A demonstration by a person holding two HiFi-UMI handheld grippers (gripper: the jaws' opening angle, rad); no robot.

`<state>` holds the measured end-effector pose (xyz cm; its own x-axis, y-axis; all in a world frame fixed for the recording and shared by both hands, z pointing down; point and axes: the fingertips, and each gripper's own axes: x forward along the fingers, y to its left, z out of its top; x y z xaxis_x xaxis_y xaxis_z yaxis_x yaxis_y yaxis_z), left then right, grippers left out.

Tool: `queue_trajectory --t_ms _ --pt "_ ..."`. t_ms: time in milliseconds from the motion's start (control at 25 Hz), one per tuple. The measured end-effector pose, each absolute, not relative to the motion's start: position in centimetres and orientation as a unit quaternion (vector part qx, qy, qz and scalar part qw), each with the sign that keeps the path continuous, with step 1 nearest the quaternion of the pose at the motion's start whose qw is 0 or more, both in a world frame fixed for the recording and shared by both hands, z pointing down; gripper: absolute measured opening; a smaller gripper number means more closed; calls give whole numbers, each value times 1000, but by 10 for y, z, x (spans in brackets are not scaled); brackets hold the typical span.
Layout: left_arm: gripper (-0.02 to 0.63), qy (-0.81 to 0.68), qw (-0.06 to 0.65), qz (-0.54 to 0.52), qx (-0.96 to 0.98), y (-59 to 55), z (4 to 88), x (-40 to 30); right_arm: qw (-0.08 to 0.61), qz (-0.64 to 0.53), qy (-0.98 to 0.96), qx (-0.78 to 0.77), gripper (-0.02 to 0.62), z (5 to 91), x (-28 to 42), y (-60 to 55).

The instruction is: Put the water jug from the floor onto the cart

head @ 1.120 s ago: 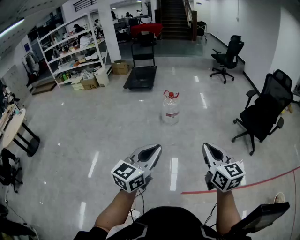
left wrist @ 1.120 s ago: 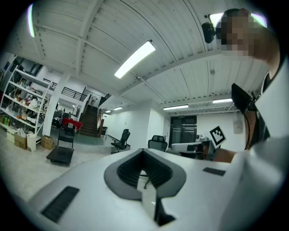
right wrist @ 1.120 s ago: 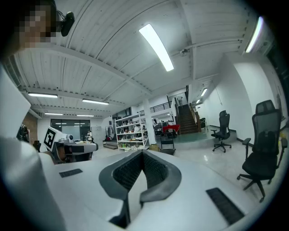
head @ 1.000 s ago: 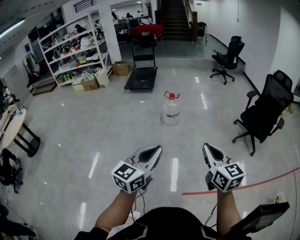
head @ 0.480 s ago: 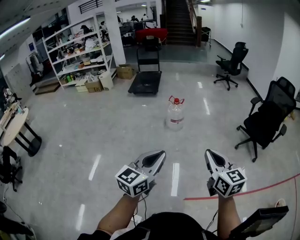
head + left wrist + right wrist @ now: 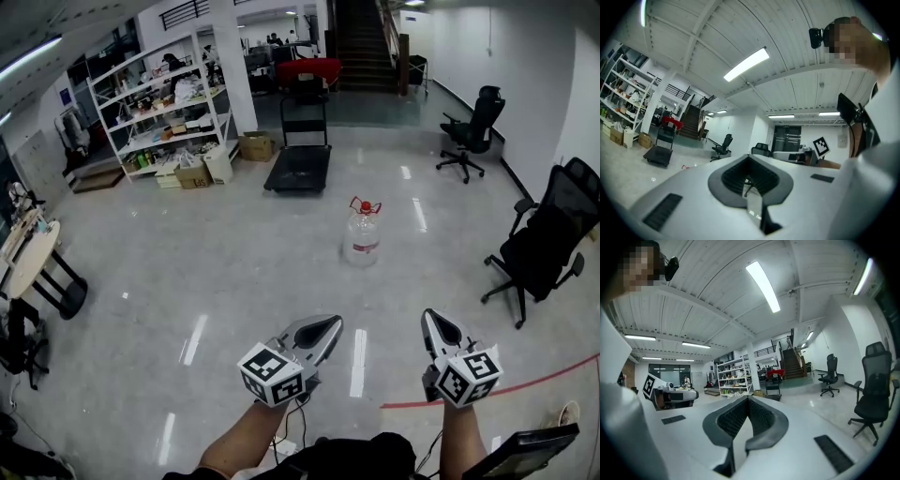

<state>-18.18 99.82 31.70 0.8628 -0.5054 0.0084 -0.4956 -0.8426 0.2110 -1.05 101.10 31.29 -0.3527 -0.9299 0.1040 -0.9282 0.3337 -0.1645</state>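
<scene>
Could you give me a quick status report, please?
Left tool, right tool: both shut, empty. Water jug upright on floor ahead, cart beyond it. Nothing between tools and jug.

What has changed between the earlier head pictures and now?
The left gripper and right gripper sank a little in the head view, and the view itself shifted: water jug and cart now appear further right. Both grippers stay shut and empty; the jug stands on the floor.

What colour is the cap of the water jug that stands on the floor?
Red; the cap shows best in the head view.
</scene>
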Motion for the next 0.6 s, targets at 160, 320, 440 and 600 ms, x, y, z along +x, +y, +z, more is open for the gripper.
queue_trajectory --t_ms 160,320,440,600 --pt "-9 -252 106 -21 962 972 316 -185 7 -110 812 -574 -6 315 -13 989" --pt "-9 -251 99 -18 963 929 317 -170 -2 -106 818 -566 -5 316 -1 948" --pt "-9 -255 97 -17 962 888 321 -148 2 -103 822 -560 -5 319 19 904" --pt "-9 -263 103 -19 959 827 319 -108 6 -97 827 -553 -5 314 61 841"
